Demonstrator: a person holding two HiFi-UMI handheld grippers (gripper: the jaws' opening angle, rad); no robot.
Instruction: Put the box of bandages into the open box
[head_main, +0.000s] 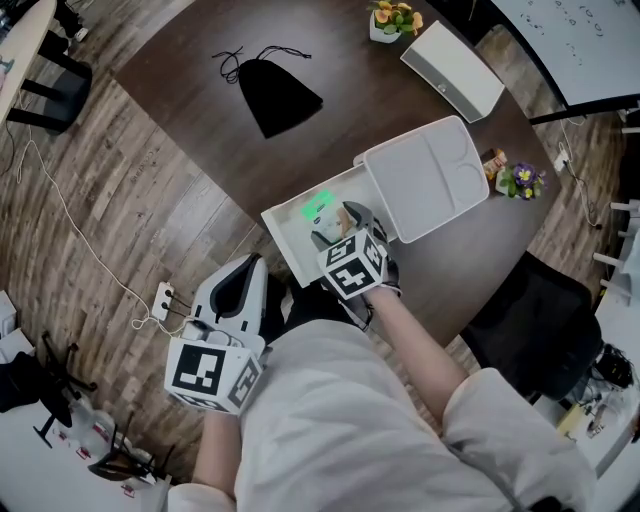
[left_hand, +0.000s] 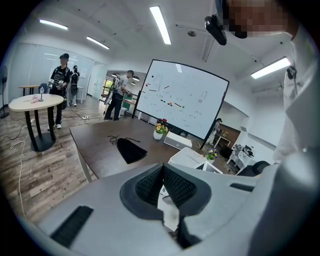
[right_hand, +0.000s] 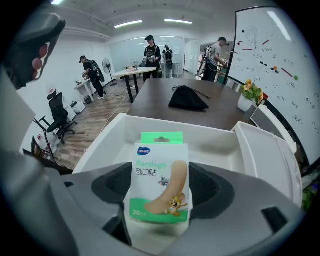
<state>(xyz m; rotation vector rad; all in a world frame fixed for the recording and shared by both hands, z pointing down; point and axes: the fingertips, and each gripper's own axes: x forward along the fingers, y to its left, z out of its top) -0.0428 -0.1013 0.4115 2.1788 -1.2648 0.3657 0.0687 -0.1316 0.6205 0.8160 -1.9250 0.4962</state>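
Note:
The box of bandages (right_hand: 159, 180), white and green with a cartoon plaster on it, stands upright between the jaws of my right gripper (right_hand: 159, 197), which is shut on it. In the head view that gripper (head_main: 337, 228) hovers over the near part of the open white box (head_main: 285, 245), and the green top of the box of bandages (head_main: 320, 209) shows just ahead of it. The open box's lid (head_main: 425, 180) lies flipped back to the right. My left gripper (head_main: 243, 277) hangs off the table's near edge by the person's body. Its jaws meet with nothing between them (left_hand: 162, 181).
A black drawstring pouch (head_main: 275, 95) lies further back on the dark table (head_main: 180, 70). A flat white device (head_main: 452, 70), a flower pot (head_main: 393, 20) and small purple flowers (head_main: 522, 180) sit at the back right. A black chair (head_main: 530, 320) stands right; a power strip (head_main: 160, 300) lies on the floor.

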